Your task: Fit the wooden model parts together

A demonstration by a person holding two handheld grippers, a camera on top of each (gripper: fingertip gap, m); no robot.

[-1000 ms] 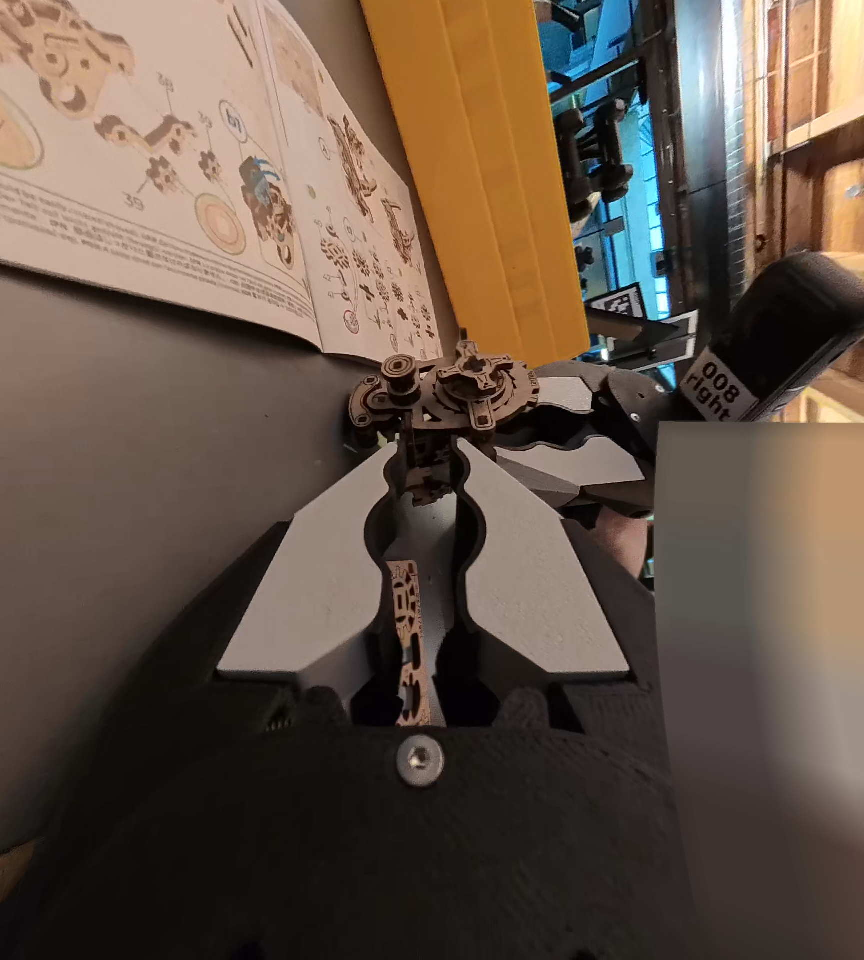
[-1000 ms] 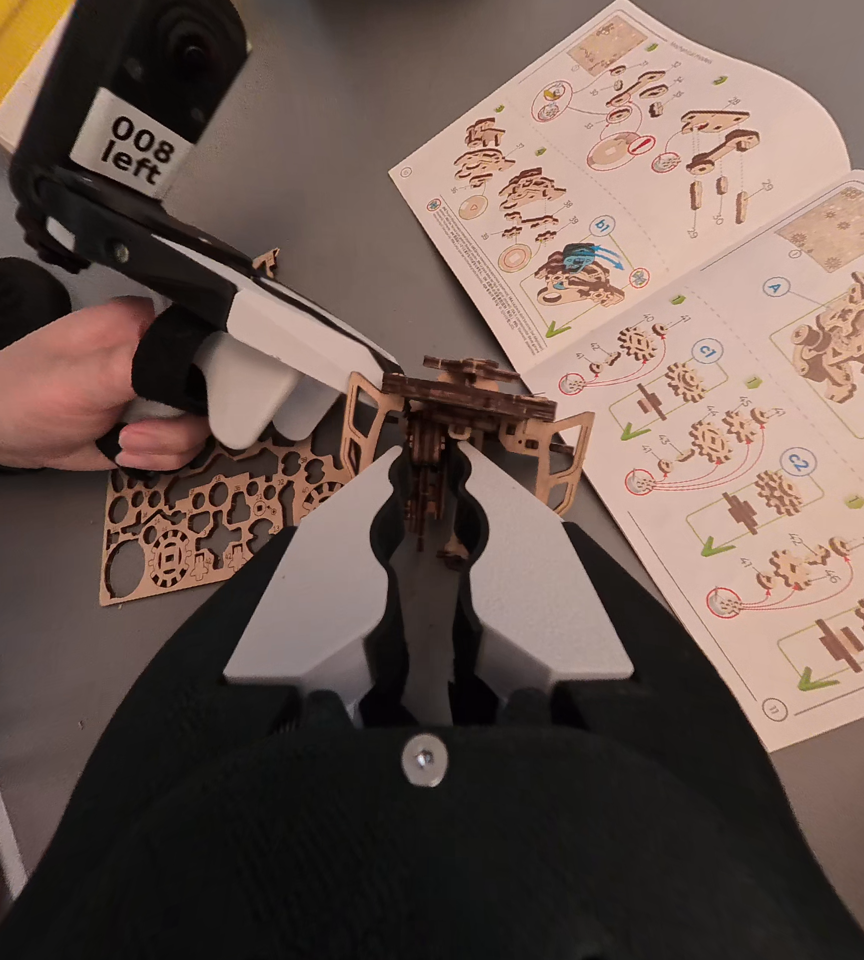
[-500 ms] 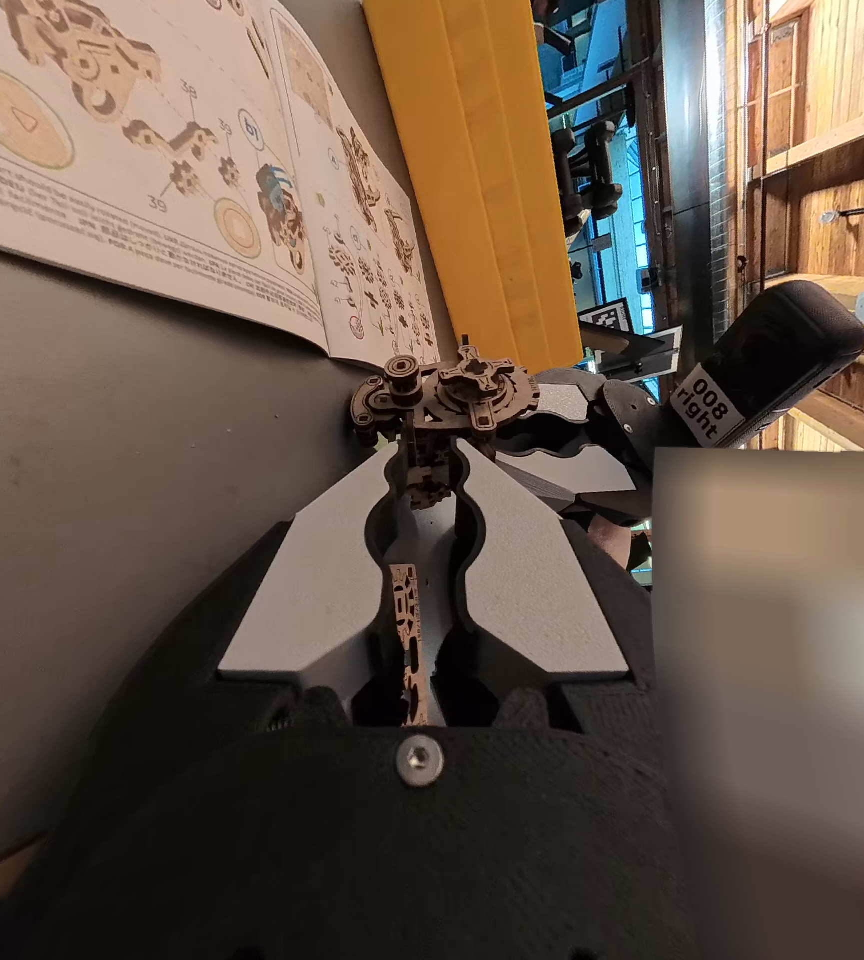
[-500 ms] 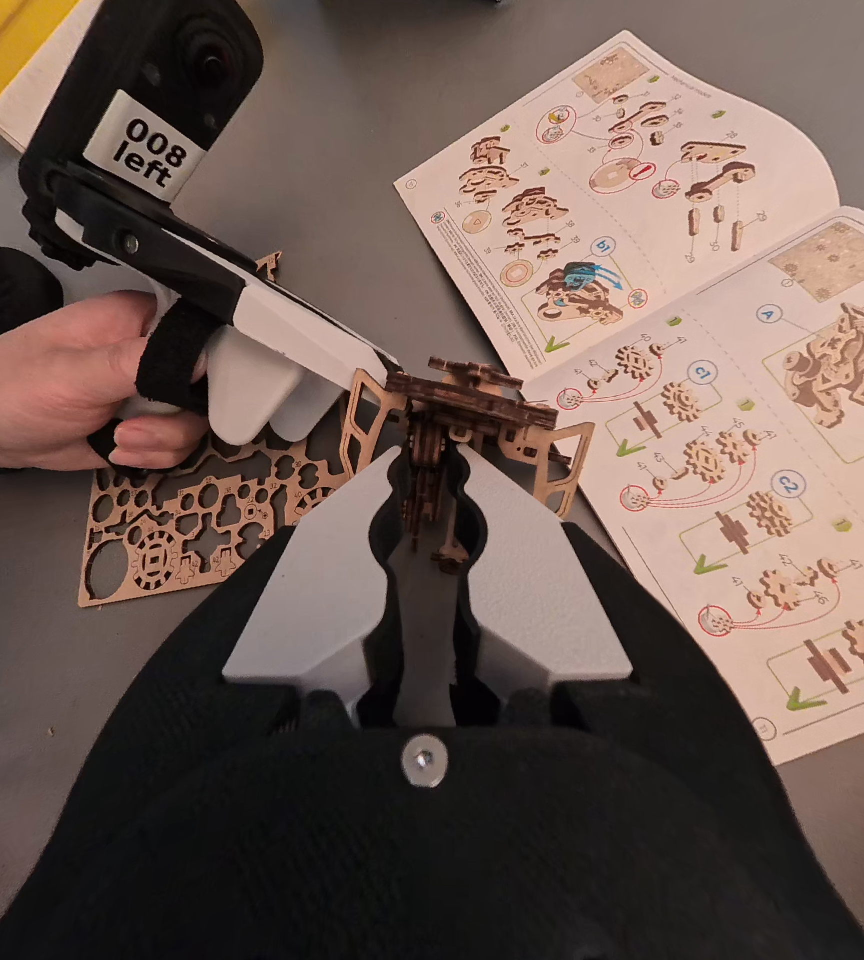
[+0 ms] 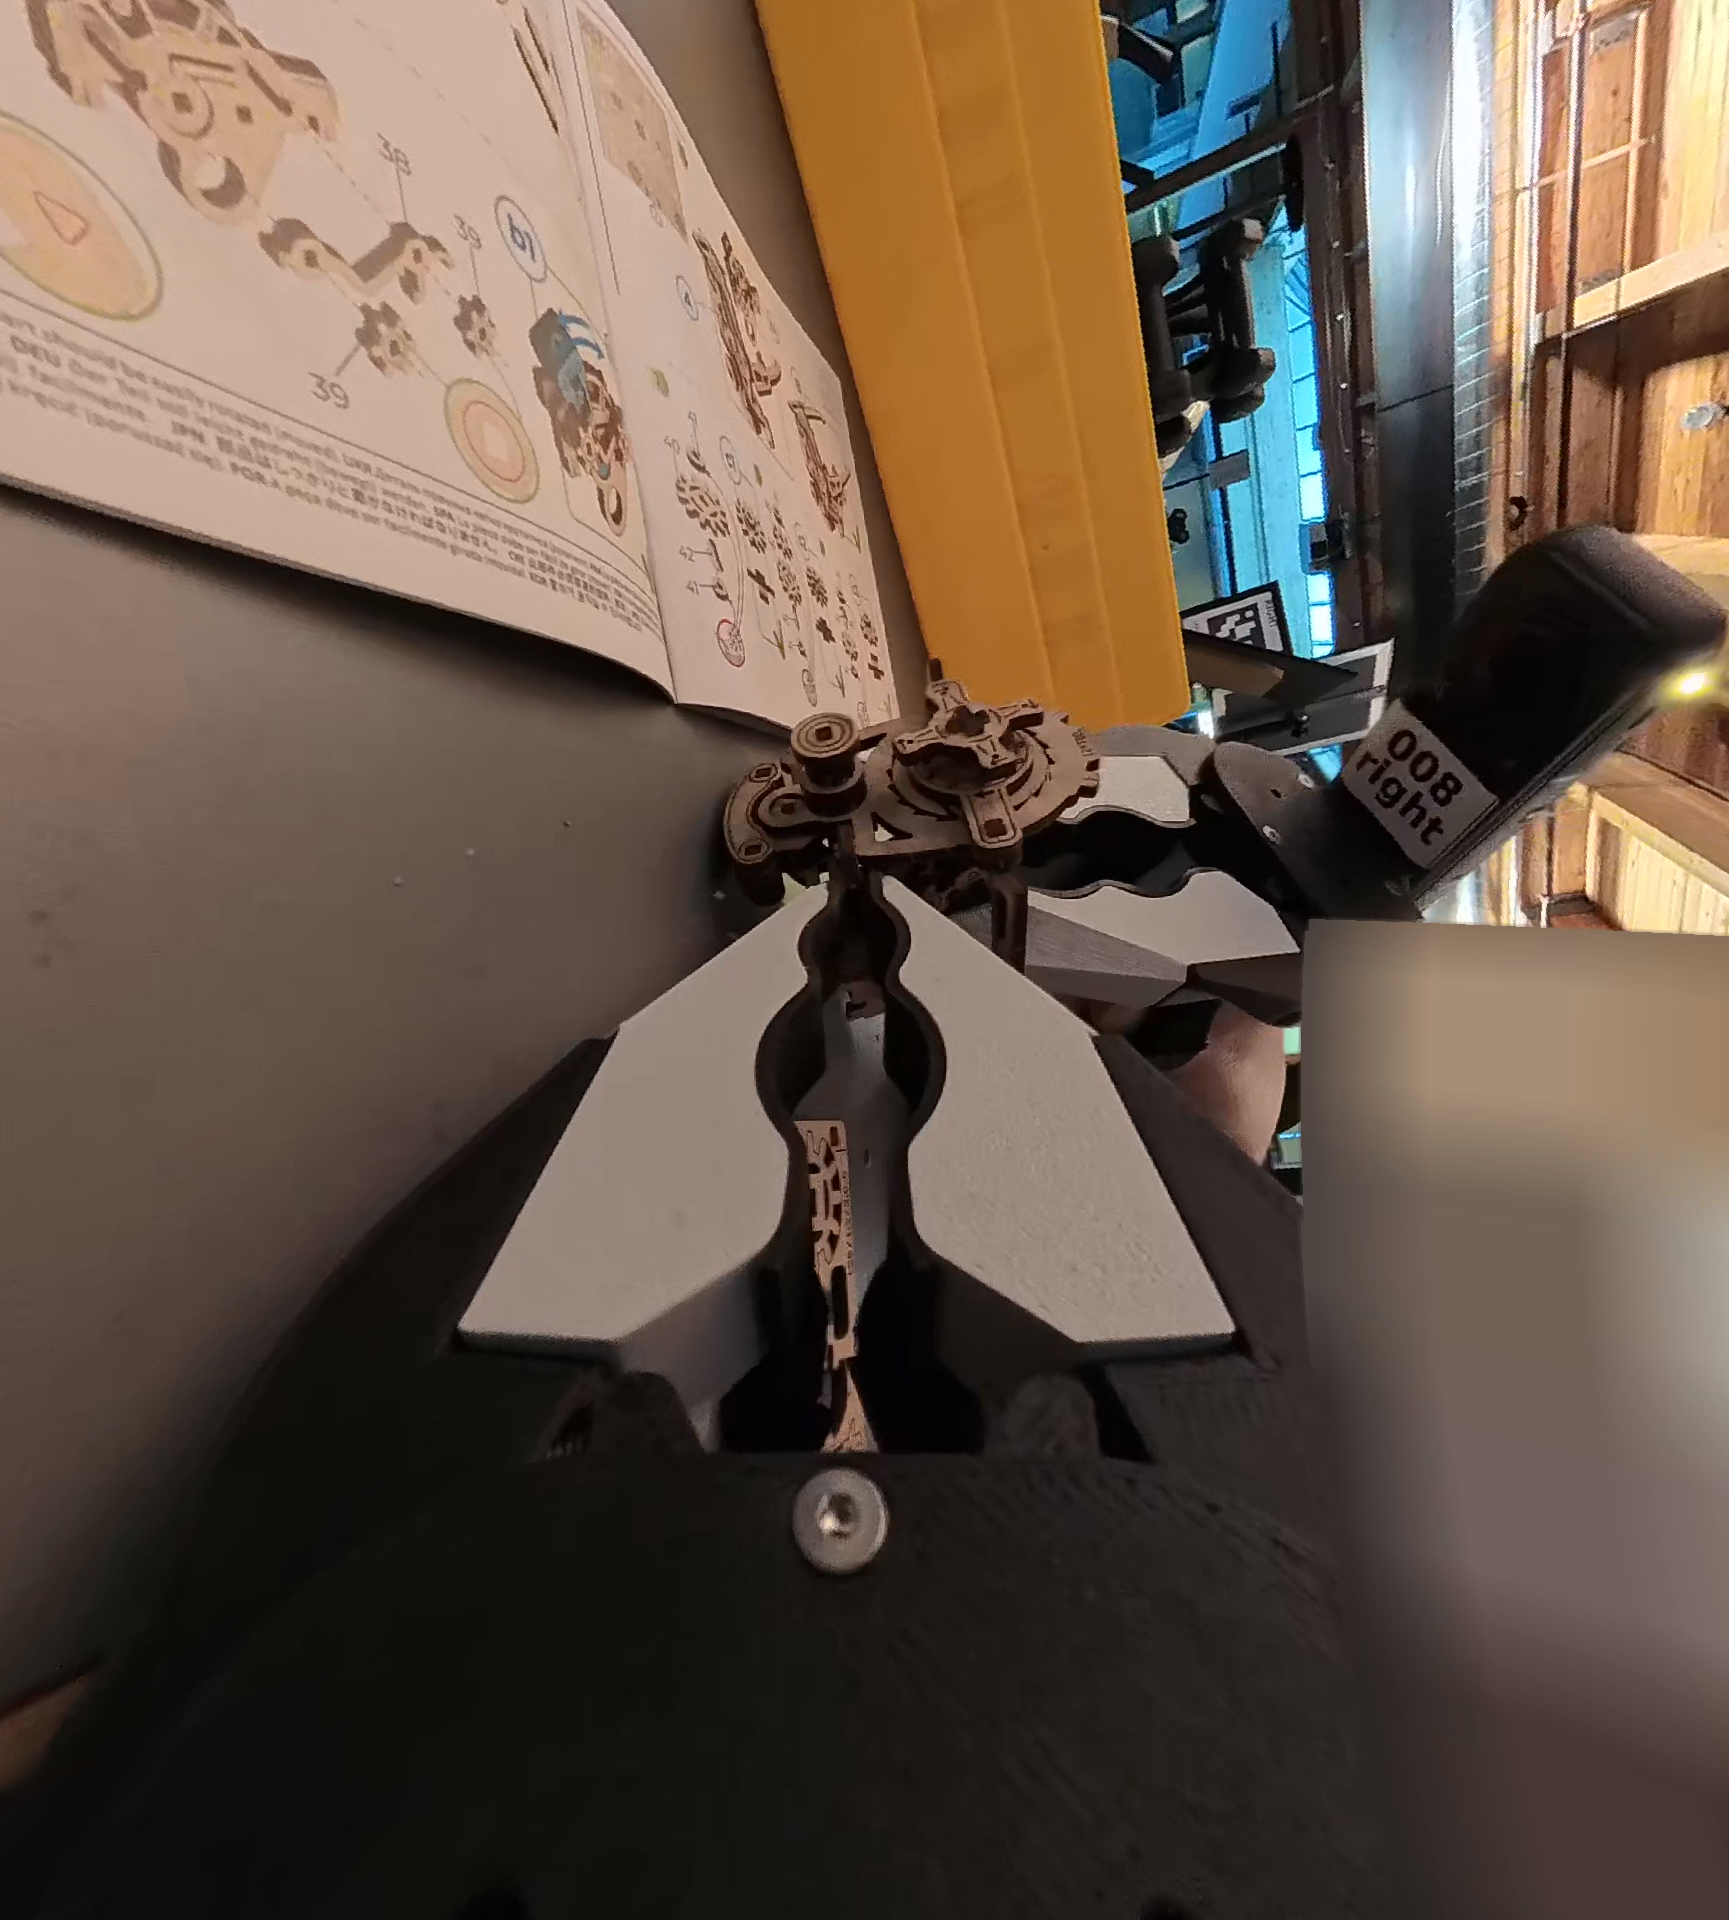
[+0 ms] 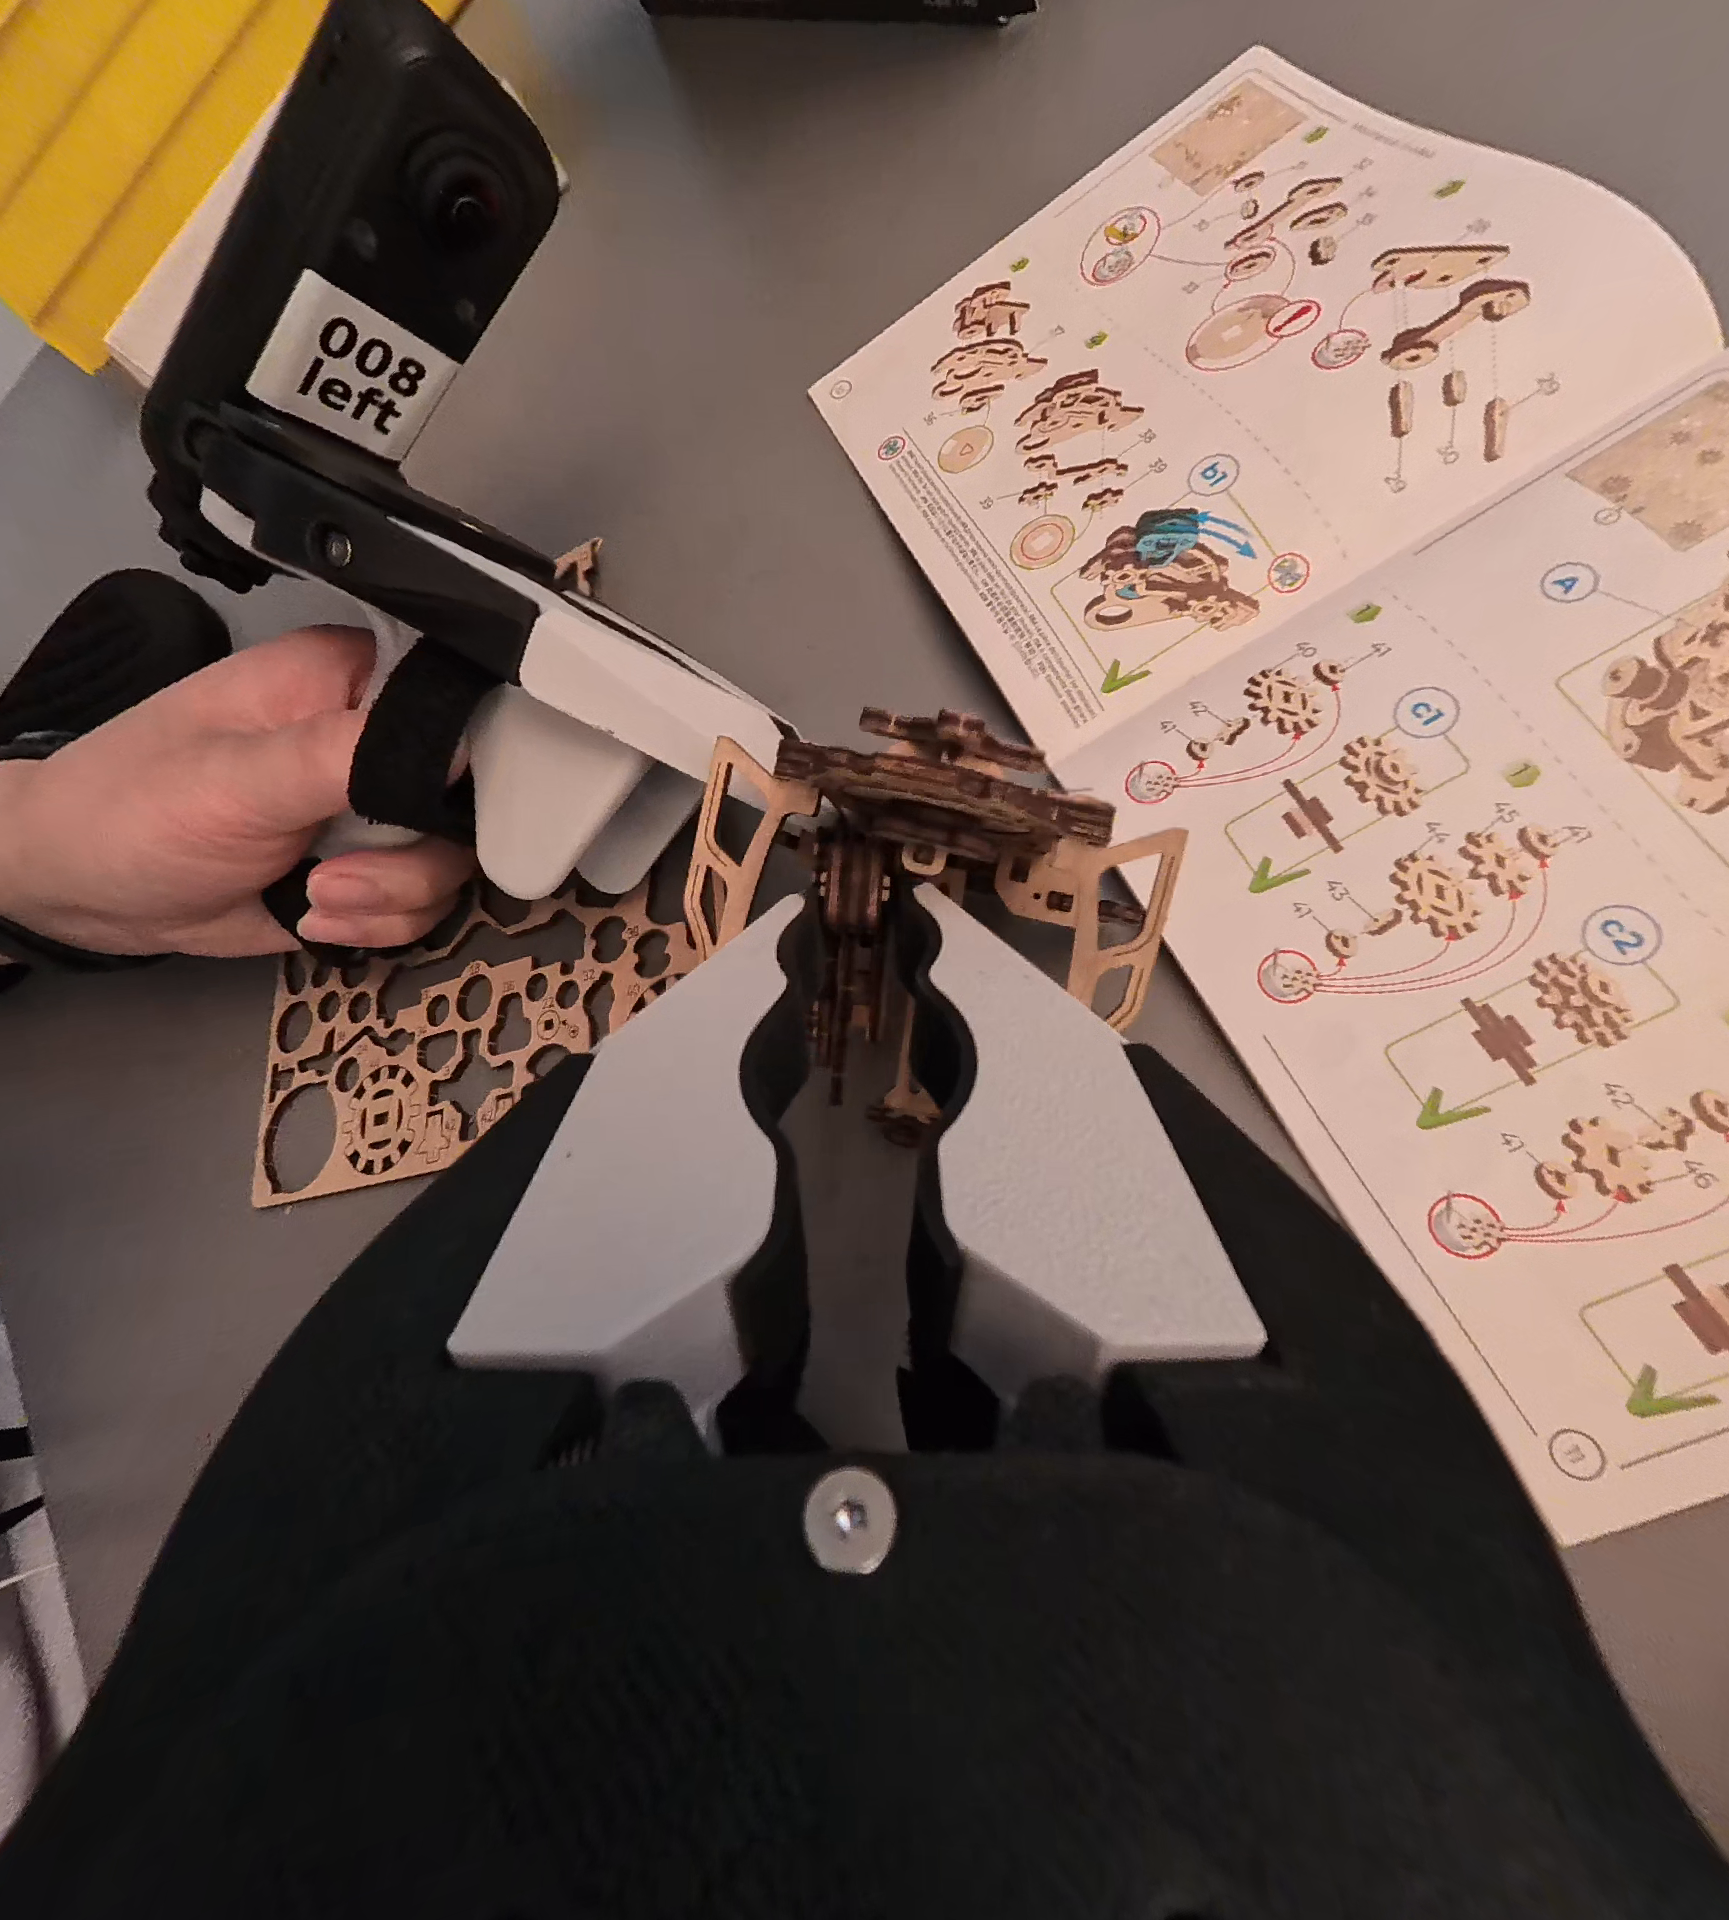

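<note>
The dark and light wooden model (image 6: 943,790) hangs above the grey table, held from two sides. My right gripper (image 6: 855,904) is shut on the stack of plates under the model's disc. My left gripper (image 5: 852,914) is rolled on its side and shut on a thin upright part at the model's left edge; it also shows in the right wrist view (image 6: 631,717), coming in from the left. The model's geared top (image 5: 943,779) shows just past my left fingertips. A thin pierced wooden strip (image 5: 832,1247) shows edge-on in the gap between the left fingers.
A pierced wooden parts sheet (image 6: 372,1081) lies on the table under the left gripper. An open instruction booklet (image 6: 1359,520) lies to the right. A yellow panel (image 6: 60,125) is at the far left corner. A person's hand (image 6: 195,810) grips the left handle.
Both grippers keep their hold on the model. The two grippers and the model have shifted only slightly over the table, and the left gripper has tilted a little.
</note>
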